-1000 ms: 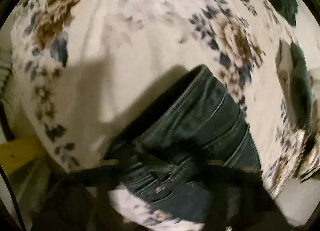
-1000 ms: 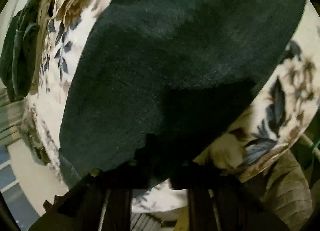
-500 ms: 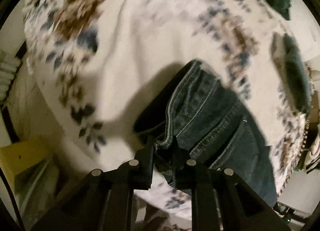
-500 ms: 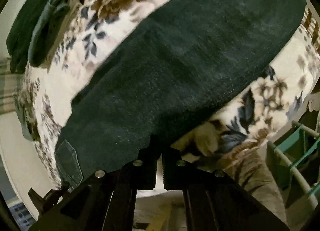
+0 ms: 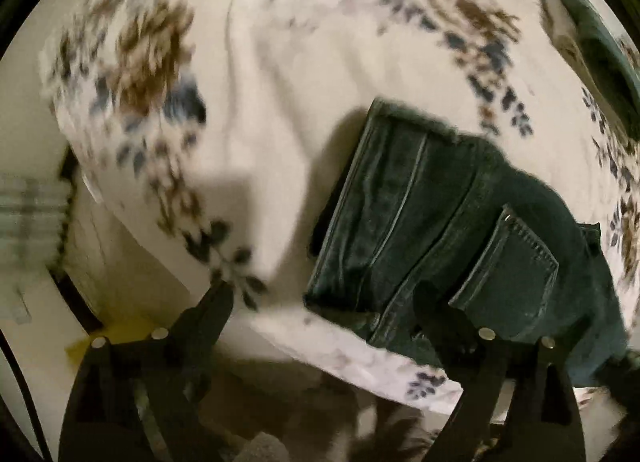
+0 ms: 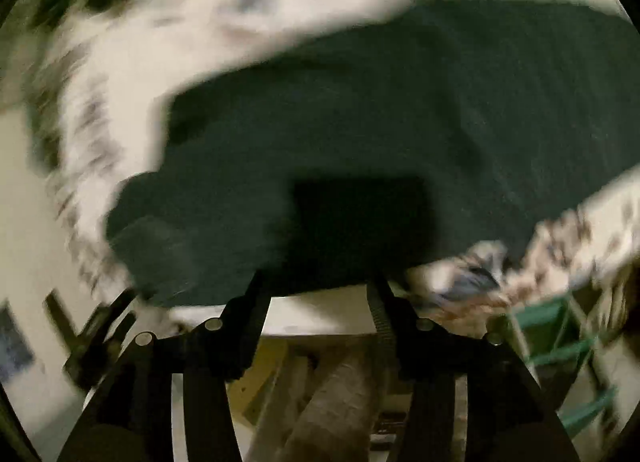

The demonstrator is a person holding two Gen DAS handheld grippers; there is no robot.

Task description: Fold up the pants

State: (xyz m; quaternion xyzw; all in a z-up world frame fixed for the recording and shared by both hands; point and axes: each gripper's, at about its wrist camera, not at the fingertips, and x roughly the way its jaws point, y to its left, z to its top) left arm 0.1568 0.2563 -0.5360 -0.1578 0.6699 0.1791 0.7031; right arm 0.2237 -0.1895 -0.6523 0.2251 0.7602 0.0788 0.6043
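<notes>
Your floral bedspread (image 5: 304, 74) is filling the left wrist view, and the dark denim pants (image 5: 448, 234) are lying folded on it toward four o'clock, back pocket (image 5: 508, 266) facing up. Your left gripper (image 5: 324, 302) is hovering at six o'clock, jaws spread wide, holding nothing. Your right gripper (image 6: 316, 286) is sitting at the pants' near edge, jaws apart too, the view blurring.

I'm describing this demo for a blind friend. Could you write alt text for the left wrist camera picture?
Dark blue jeans, folded with a back pocket showing, lie on a cream floral bedsheet. The left gripper is open at the bottom of the frame, its right finger over the jeans' near edge, holding nothing. The picture is motion-blurred.
</notes>
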